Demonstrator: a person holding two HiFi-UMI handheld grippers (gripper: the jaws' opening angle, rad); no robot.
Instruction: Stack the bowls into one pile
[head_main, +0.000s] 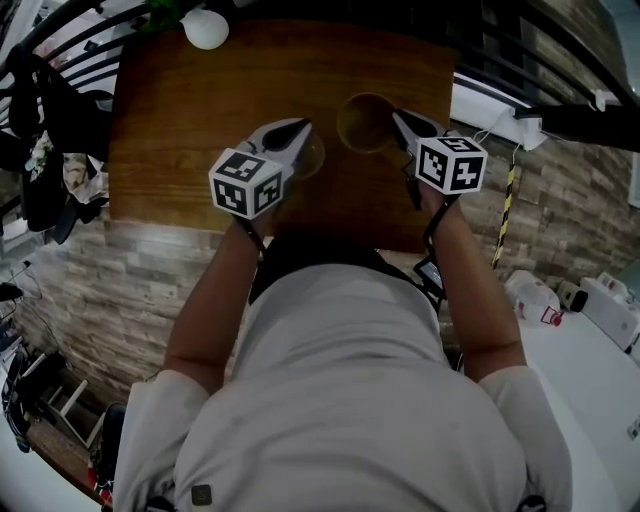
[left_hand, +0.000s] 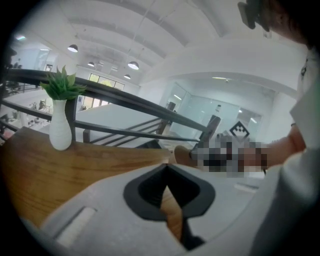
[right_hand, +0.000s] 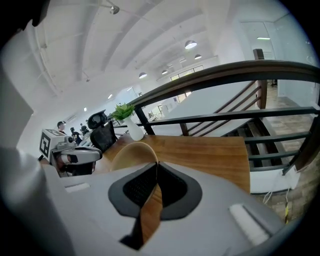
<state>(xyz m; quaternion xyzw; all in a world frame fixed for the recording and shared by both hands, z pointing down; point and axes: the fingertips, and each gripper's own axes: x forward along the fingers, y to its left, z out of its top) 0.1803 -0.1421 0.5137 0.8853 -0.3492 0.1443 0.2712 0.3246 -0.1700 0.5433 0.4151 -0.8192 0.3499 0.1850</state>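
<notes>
Head view: two bowls, left gripper (head_main: 304, 130) pinches the left bowl (head_main: 312, 160), right gripper (head_main: 398, 116) pinches the right bowl (head_main: 362, 122).

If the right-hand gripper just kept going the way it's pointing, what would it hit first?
The right gripper seems shut on the rim of the wooden bowl, which would travel along. Past that it slopes down at the wooden table, probably what it strikes first, though depth is unclear.

Open-plan office, mezzanine w/ railing (right_hand: 225, 75), desk chair (right_hand: 102, 134), glass partitions (left_hand: 210, 107), pendant lamps (left_hand: 133, 65)
</notes>
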